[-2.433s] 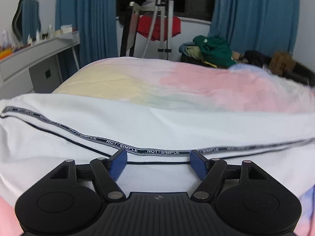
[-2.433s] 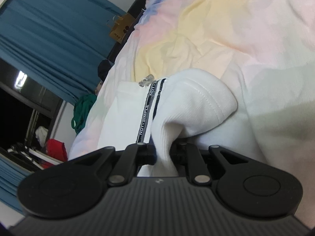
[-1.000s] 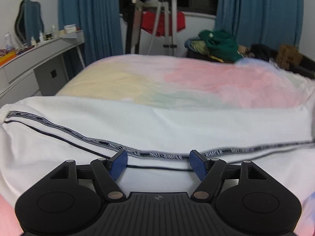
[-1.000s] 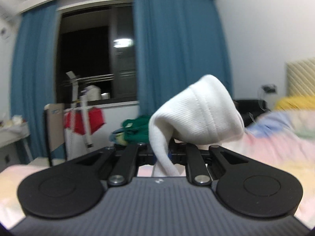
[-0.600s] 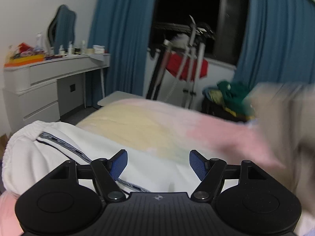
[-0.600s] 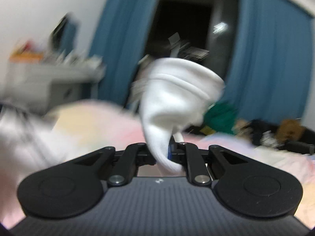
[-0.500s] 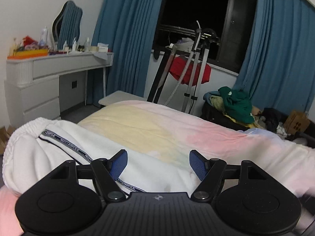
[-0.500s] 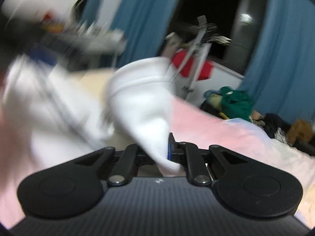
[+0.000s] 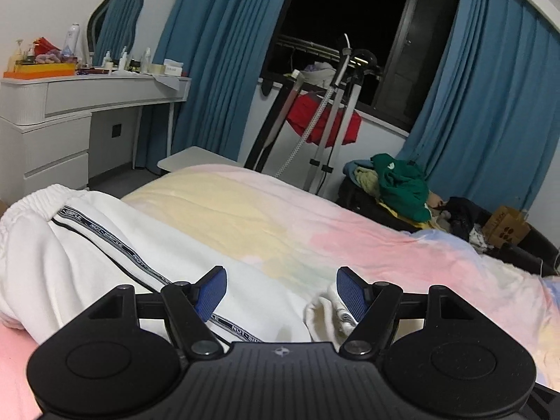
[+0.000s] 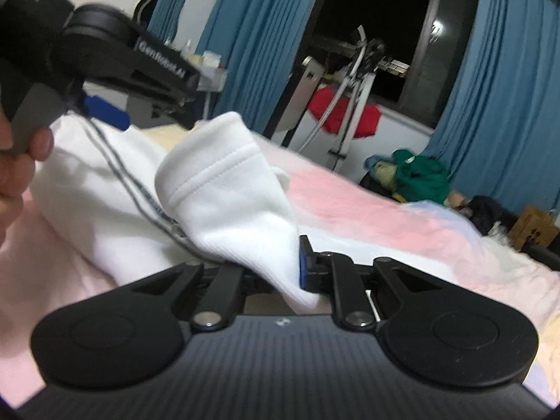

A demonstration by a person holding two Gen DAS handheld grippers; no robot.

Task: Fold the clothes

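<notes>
Left wrist view: left gripper (image 9: 280,288) jaws stand wide, holding nothing; white trousers (image 9: 87,252) lie folded on the pastel bed (image 9: 273,217) beneath it. Right wrist view: right gripper (image 10: 280,273) jaws are opening, trouser cuff (image 10: 224,189) between them; left gripper (image 10: 115,80) hovers upper left.

Both my wrist cameras sit low over the bed (image 9: 315,231), facing the window (image 9: 350,35) and blue curtains (image 10: 490,70). My right view catches my left gripper (image 10: 115,112) at upper left.
</notes>
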